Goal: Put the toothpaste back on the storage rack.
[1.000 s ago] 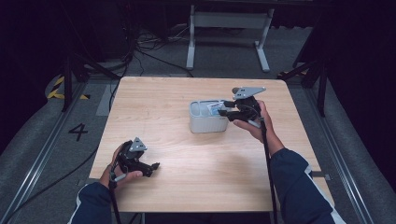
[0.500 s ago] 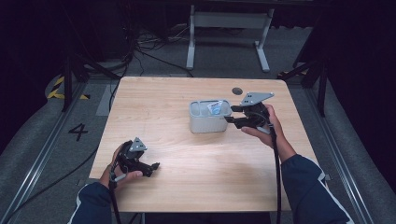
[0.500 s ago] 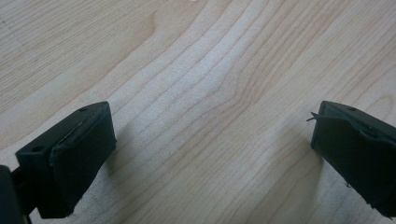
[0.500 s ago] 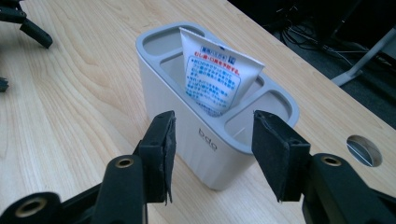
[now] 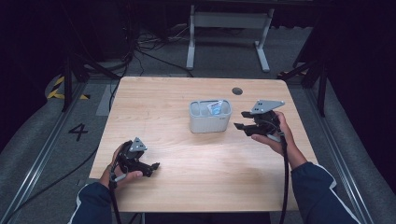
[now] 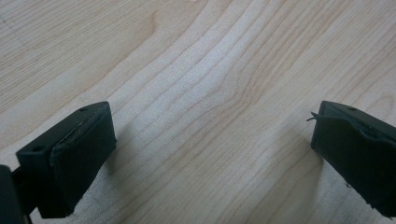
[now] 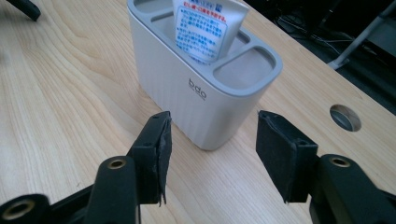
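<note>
A pale grey holder (image 5: 210,116) with several compartments stands upright near the middle of the wooden table (image 5: 187,98). A white tube with blue print (image 5: 215,108) stands in it, seen close up in the right gripper view as the tube (image 7: 205,28) in the holder (image 7: 196,88). My right gripper (image 5: 241,120) hovers just right of the holder, apart from it; its jaws have just been opening and nothing is between them (image 7: 212,149). My left gripper (image 5: 154,167) rests low at the table's near left, open and empty (image 6: 210,144).
A round cable hole (image 5: 237,90) lies in the table's far right part. Beyond the far edge stand a metal frame (image 5: 229,28) and loose cables on the floor. Bare wood lies between the two grippers.
The right gripper has drawn back from over the holder to its right side, and its jaws now stand wider. The tube stays in the holder. The left gripper has kept still.
</note>
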A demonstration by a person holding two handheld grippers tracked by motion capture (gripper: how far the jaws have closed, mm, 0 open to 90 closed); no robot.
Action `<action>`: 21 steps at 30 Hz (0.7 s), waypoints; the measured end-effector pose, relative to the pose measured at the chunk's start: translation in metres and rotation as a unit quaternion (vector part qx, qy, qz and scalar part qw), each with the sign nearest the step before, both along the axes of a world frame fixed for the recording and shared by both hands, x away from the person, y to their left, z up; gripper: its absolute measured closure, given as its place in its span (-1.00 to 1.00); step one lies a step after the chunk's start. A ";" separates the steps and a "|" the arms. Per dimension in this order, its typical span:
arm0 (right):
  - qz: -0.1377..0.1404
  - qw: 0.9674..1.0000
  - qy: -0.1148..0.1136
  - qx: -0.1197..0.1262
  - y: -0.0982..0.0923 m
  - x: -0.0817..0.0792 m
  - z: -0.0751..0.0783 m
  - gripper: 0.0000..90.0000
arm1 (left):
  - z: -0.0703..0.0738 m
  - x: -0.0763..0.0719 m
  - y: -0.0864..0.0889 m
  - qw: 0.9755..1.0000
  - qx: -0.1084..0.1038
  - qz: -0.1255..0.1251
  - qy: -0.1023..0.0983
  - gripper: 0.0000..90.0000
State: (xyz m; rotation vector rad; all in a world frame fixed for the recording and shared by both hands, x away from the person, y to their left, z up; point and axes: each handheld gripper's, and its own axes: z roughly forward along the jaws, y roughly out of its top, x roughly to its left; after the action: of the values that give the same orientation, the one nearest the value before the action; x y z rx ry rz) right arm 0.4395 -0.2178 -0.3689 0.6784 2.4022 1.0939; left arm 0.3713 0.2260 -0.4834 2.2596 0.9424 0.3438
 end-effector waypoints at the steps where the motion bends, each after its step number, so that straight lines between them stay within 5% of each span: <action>1: -0.003 1.000 0.002 -0.001 -0.001 -0.001 -0.001 0.02 | 0.000 0.000 0.000 1.000 0.000 0.000 0.000 -0.99; 21: -0.035 0.999 0.004 -0.035 -0.045 -0.028 -0.026 -0.19 | 0.000 0.000 0.000 1.000 0.000 0.000 0.000 -0.99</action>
State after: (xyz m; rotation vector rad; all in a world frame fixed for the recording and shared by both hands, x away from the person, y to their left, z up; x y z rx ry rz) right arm 0.4113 -0.2626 -0.3950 0.7393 2.3929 0.9765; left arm 0.3712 0.2260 -0.4834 2.2593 0.9428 0.3440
